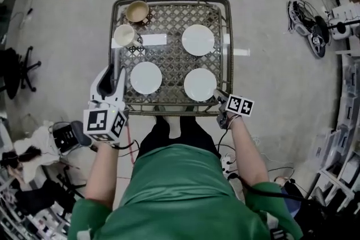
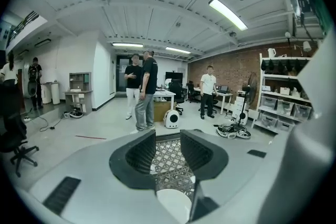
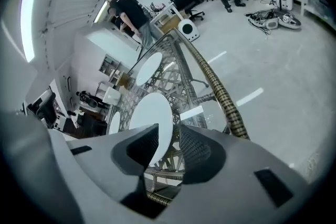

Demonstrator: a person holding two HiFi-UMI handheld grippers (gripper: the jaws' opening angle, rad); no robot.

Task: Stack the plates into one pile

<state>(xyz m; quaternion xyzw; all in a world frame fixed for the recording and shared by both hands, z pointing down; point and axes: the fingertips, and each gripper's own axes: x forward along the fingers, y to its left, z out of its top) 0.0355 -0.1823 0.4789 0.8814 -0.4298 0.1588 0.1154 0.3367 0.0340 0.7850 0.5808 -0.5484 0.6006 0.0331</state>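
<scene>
Three white plates lie apart on the glass-topped wicker table [image 1: 171, 0]: a back-right plate [image 1: 197, 40], a front-left plate [image 1: 145, 77] and a front-right plate [image 1: 199, 84]. My right gripper [image 1: 219, 94] is at the table's front-right corner, open, and the front-right plate [image 3: 151, 113] has its near rim between the jaws [image 3: 169, 136]; I see no pad pressing on it. My left gripper [image 1: 114, 71] hovers off the table's front-left corner, open and empty. In the left gripper view its jaws [image 2: 168, 147] frame the lattice, with the front-left plate [image 2: 173, 206] just below them.
A tan cup [image 1: 136, 10] and a cream cup [image 1: 125, 36] stand at the table's back left. The raised wicker rim [image 3: 223, 94] runs round the top. Several people [image 2: 144, 89] stand beyond. An office chair [image 1: 19, 67] and floor clutter [image 1: 62, 135] sit to the left.
</scene>
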